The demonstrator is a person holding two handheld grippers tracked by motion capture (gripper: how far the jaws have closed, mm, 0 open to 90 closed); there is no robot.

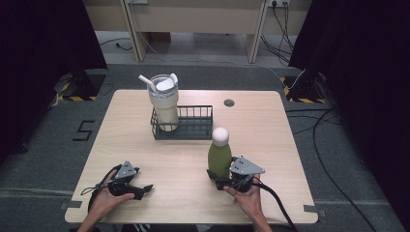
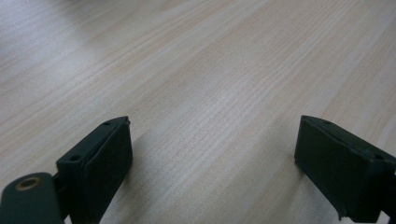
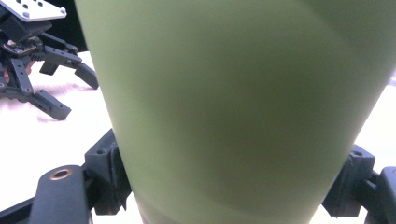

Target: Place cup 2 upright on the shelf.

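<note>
Tumbler (image 1: 163, 102) in basket (image 1: 196, 129) behind bottle (image 1: 220, 153)

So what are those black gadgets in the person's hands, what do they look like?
Each is a hand-held gripper built of black bars and linkages. The left gripper and the right gripper each carry a grey three-cornered plate on top. Each ends in two blocky black jaws with small screw holes, and a brass-coloured ring sits near one jaw's base. A black cable trails from each. The forearms are bare, with no sleeves showing.

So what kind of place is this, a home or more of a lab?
Probably a lab or test room, not a home: black curtains hang on both sides, cables trail over the grey carpet, and yellow-black hazard tape marks the floor beside a bare wooden table.
</note>
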